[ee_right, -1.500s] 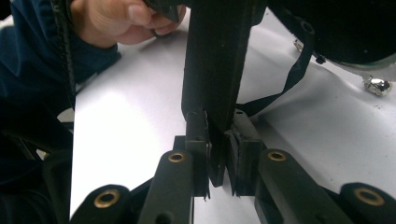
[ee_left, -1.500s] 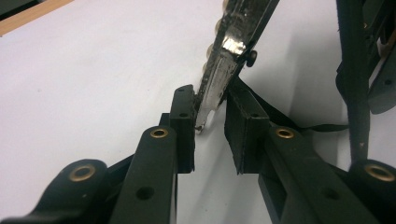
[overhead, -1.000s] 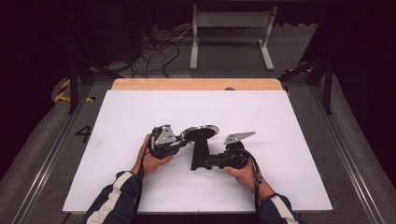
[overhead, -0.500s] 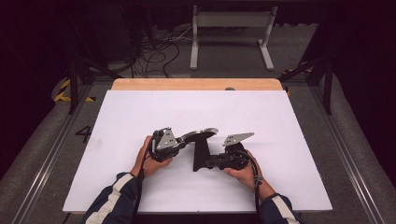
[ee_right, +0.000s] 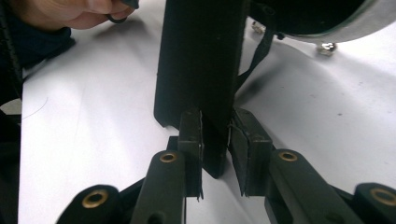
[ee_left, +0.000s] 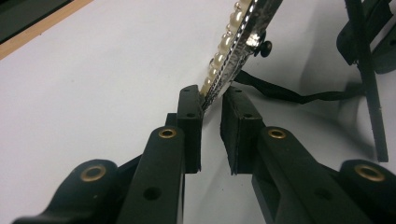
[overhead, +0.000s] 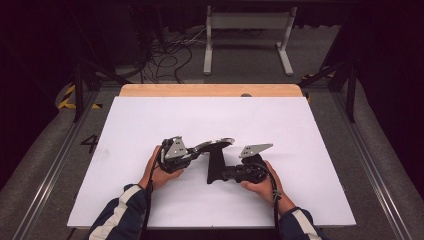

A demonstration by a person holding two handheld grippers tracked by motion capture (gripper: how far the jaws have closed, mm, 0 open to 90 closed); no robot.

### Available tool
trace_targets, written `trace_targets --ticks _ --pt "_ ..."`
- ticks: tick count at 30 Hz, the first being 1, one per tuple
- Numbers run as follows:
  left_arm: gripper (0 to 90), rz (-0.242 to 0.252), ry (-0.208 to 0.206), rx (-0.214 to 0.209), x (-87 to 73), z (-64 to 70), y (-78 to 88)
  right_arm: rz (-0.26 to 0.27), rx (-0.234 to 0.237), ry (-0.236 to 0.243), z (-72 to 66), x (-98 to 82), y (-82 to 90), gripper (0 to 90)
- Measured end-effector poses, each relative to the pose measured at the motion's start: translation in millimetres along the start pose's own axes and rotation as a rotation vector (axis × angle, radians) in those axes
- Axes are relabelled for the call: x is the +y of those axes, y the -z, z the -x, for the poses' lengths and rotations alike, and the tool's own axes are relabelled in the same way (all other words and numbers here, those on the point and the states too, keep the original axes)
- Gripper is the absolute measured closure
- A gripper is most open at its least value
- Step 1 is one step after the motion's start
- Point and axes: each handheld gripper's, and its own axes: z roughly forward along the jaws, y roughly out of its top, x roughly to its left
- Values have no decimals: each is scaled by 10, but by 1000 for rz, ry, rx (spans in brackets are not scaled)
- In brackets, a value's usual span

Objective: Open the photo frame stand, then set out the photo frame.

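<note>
Mid-table, photo frame sits tilted. Left gripper clamps its pearl-trimmed rim; right gripper clamps the black back stand. Likely rigid but fragile: hold rim edge and stand, not the beads.

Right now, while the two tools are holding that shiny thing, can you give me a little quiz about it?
1. True or false: the left tool pinches the pearl-edged frame by its rim.
2. What is the right tool shut on? A) a cup B) the black stand C) nothing
3. Fill in the gap: a thin black ____ runs from the back of the frame to the stand.

Key: 1 true. 2 B. 3 strap.
</note>
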Motion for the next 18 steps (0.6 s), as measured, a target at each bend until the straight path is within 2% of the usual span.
trace_targets --ticks 5,10,13,16,18 --pt "775 -3 3 -3 -6 -8 -2 12 -26 -10 15 4 68 740" --pt "735 -10 6 -12 -11 -8 -9 34 -77 -5 -9 23 142 725" --pt "738 -12 5 -15 -12 -11 -16 90 -105 9 -61 38 208 719" --pt "714 -12 16 -16 -20 -19 -21 121 -118 -3 -69 44 246 750" --pt "707 -11 21 -12 -21 -26 -15 152 -147 5 -90 39 273 791"
